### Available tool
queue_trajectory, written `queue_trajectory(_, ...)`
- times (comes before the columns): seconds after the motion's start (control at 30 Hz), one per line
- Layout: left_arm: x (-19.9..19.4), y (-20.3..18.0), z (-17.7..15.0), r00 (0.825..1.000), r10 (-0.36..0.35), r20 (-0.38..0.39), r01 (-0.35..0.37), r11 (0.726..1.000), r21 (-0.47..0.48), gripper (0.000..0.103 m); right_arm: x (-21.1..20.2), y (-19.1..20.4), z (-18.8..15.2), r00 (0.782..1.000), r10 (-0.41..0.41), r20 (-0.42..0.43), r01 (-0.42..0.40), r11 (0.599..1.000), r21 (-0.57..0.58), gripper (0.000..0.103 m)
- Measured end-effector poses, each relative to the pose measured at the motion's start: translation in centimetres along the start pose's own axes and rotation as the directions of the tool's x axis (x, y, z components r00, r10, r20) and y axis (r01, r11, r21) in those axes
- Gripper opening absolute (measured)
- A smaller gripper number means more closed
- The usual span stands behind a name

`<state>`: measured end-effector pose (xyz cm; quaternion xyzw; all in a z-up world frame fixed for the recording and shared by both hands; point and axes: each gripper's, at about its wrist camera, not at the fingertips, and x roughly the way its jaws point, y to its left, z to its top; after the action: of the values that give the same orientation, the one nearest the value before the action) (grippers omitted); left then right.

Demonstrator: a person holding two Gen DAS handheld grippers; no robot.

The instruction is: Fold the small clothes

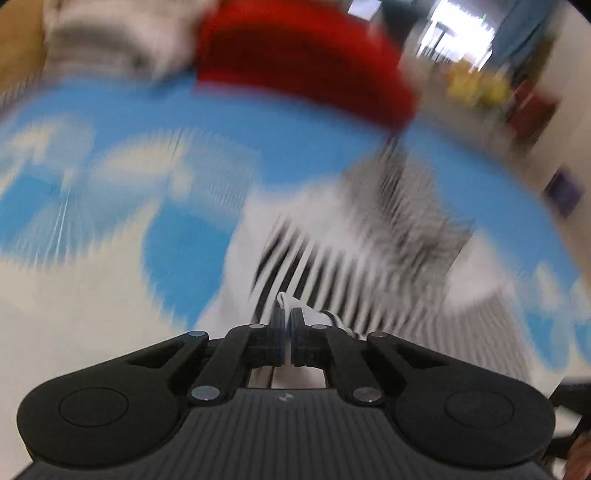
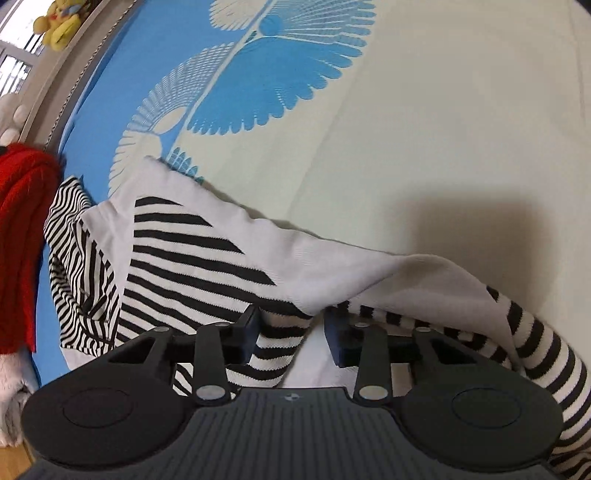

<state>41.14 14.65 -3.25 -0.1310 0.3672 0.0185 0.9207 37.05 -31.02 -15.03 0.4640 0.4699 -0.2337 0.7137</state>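
Left gripper (image 1: pixel 287 320): fingers pinched together on a white edge of the striped garment (image 1: pixel 332 266).
Right gripper (image 2: pixel 290 325): fingers apart, over the garment's near fold.
Striped garment: on the blue-and-cream bedspread (image 2: pixel 406 129).
Far left: red knit (image 2: pixel 18 236).

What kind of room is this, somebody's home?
Probably a bedroom at home. Clothes lie on a blue and cream patterned bedspread: a striped garment and a red knit. A yellow stuffed toy sits on a ledge by a window.

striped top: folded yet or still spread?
Partly folded. In the right wrist view the striped top has a white layer turned over its stripes, a sleeve trailing loose. Left gripper pinches an edge; right gripper is open.
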Motion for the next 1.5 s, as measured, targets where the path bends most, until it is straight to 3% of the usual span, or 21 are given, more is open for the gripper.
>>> queue_trajectory(0.03, -1.3, -0.3, 0.7, 0.994, -0.035, 0.103, 0.035, 0.999, 0.002, 0.002, -0.1, -0.1, 0.0, 1.0, 0.0, 0.006, 0.0, 1.0, 0.007, 0.039)
queue_trajectory(0.1, -3.7, -0.8, 1.7, 0.96, -0.091, 0.264, 0.088, 0.996, 0.021, 0.002, -0.3, -0.2, -0.1, 1.0, 0.003, 0.02, -0.003, 1.0, 0.016, 0.04)
queue_trajectory(0.17, -3.4, -1.0, 1.6, 0.961, -0.052, 0.273, 0.051, 0.999, 0.011, 0.002, -0.6, 0.0, -0.4, 0.999, 0.016, 0.033, -0.016, 1.0, 0.009, 0.041)
queue_trajectory(0.23, -0.8, -0.8, 1.0, 0.991, -0.004, 0.136, 0.006, 1.0, -0.012, 0.007, -1.2, 0.5, -0.8, 0.998, 0.025, 0.051, -0.025, 1.0, -0.014, 0.041)
queue_trajectory(0.27, 1.0, -0.7, 0.7, 0.999, 0.027, 0.024, -0.027, 1.0, -0.006, 0.008, -1.6, 0.9, -1.2, 0.998, 0.024, 0.066, -0.022, 0.999, -0.038, 0.042)
queue_trajectory(0.3, 1.9, -0.4, 0.2, 0.998, 0.068, -0.019, -0.068, 0.997, -0.022, 0.008, -1.8, 1.2, -1.6, 0.997, 0.026, 0.076, -0.021, 0.998, -0.06, 0.042)
queue_trajectory(0.37, 2.2, 0.7, -0.1, 0.994, 0.097, -0.039, -0.1, 0.991, -0.087, 0.008, -2.3, 1.7, -2.3, 0.996, 0.034, 0.078, -0.028, 0.996, -0.085, 0.042)
queue_trajectory(0.5, 2.4, 1.9, -0.1, 0.994, 0.052, -0.101, -0.07, 0.981, -0.183, 0.008, -2.4, 2.3, -3.2, 0.996, 0.061, 0.062, -0.053, 0.991, -0.122, 0.041)
queue_trajectory(0.67, 4.7, 2.8, -1.5, 0.964, 0.035, -0.263, -0.096, 0.97, -0.222, 0.012, -1.8, 0.8, -1.9, 0.999, -0.006, 0.042, 0.008, 0.999, -0.036, 0.041)
queue_trajectory(0.77, 5.8, 3.4, -2.6, 0.939, 0.013, -0.343, -0.104, 0.963, -0.25, 0.012, -3.6, 1.9, -2.0, 0.994, 0.065, 0.09, -0.056, 0.994, -0.091, 0.041)
queue_trajectory(0.87, 6.4, 3.6, -3.4, 0.923, 0.026, -0.383, -0.127, 0.963, -0.24, 0.013, -4.5, 3.5, -1.0, 0.974, 0.151, 0.17, -0.116, 0.974, -0.195, 0.041)
queue_trajectory(0.93, 6.4, 3.4, -3.6, 0.921, 0.053, -0.385, -0.144, 0.967, -0.212, 0.016, -3.5, 5.1, 0.3, 0.959, 0.223, 0.177, -0.153, 0.928, -0.34, 0.042)
queue_trajectory(1.07, 6.3, 2.8, -3.4, 0.923, 0.061, -0.38, -0.142, 0.972, -0.189, 0.02, -1.0, 7.8, 3.1, 0.953, 0.279, 0.121, -0.178, 0.834, -0.522, 0.042)
queue_trajectory(1.17, 6.6, 2.5, -3.3, 0.92, 0.062, -0.387, -0.145, 0.972, -0.187, 0.023, -0.1, 9.5, 3.3, 0.949, 0.265, 0.173, -0.094, 0.758, -0.645, 0.044)
queue_trajectory(1.4, 7.1, 2.6, -2.9, 0.916, 0.059, -0.396, -0.143, 0.972, -0.187, 0.023, 3.5, 11.9, 2.8, 0.955, 0.246, 0.165, -0.018, 0.604, -0.797, 0.045)
queue_trajectory(1.5, 7.1, 2.6, -2.6, 0.917, 0.061, -0.393, -0.144, 0.972, -0.184, 0.023, 5.4, 12.3, 2.5, 0.965, 0.194, 0.178, 0.04, 0.56, -0.827, 0.045)
